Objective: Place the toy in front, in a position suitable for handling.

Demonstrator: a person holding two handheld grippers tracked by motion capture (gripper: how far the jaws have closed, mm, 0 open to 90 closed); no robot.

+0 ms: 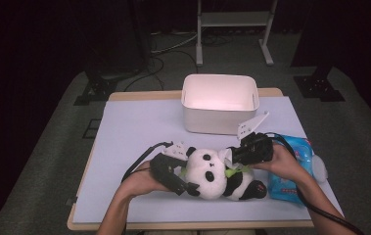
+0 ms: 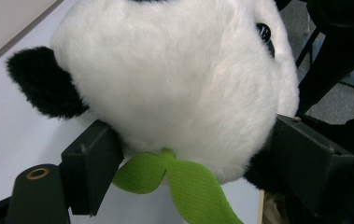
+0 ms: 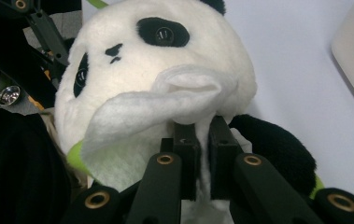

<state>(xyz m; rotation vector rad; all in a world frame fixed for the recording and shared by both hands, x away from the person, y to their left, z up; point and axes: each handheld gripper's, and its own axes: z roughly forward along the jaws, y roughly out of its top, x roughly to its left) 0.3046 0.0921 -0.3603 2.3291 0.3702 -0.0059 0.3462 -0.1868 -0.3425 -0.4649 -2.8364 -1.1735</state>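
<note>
A black-and-white panda plush (image 1: 212,174) (image 2: 174,84) (image 3: 165,46) lies on the pale table cover, a green ribbon (image 2: 184,182) at its neck. My left gripper (image 1: 189,171) (image 2: 198,154) comes in from the left. Its jaws stand wide, one pad pressing on each side of the panda's head. My right gripper (image 1: 232,157) (image 3: 205,135) reaches in from the right, shut on a white wipe (image 3: 165,102) (image 1: 224,155). The wipe is bunched against the side of the panda's face, under one eye.
A white open bin (image 1: 220,103) stands behind the panda at the table's far middle. A blue pack of wipes (image 1: 290,169) lies on the right, under my right forearm. The table's front edge (image 1: 193,226) runs close below the hands.
</note>
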